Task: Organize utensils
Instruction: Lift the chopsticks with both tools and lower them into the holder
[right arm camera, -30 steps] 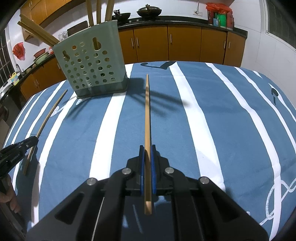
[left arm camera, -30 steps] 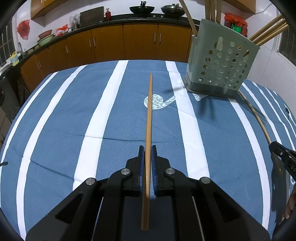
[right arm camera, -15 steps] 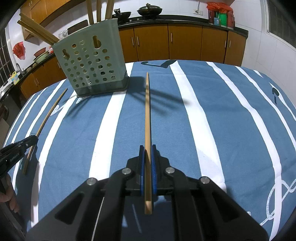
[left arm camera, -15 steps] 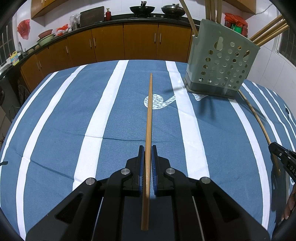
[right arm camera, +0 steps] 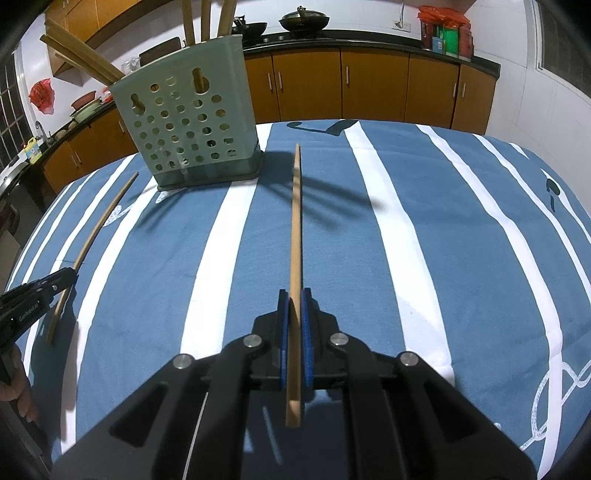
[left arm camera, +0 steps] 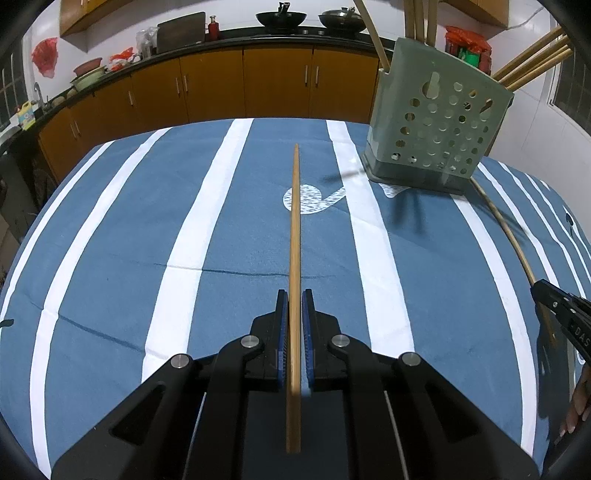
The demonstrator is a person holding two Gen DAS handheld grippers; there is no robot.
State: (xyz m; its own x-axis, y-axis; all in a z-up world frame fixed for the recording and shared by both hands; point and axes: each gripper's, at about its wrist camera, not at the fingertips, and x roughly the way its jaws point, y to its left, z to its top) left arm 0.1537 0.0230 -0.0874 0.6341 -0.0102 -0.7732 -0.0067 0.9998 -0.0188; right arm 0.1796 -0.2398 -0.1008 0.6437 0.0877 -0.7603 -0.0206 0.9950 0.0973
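My left gripper (left arm camera: 293,295) is shut on a long wooden chopstick (left arm camera: 295,221) that points forward, raised over the blue striped tablecloth (left arm camera: 147,240). My right gripper (right arm camera: 293,294) is shut on a second chopstick (right arm camera: 296,221), held the same way. A pale green perforated utensil holder (left arm camera: 436,125) stands far right in the left wrist view and far left (right arm camera: 188,122) in the right wrist view, with several chopsticks sticking out of its top. Each gripper shows at the edge of the other's view: the right one (left arm camera: 561,314) and the left one (right arm camera: 37,295).
The round table drops away at its far edge toward orange kitchen cabinets (left arm camera: 277,85) under a dark counter with woks (left arm camera: 280,16). A person's fingers (left arm camera: 576,410) show at the right border. Bare cloth lies between both held chopsticks and the holder.
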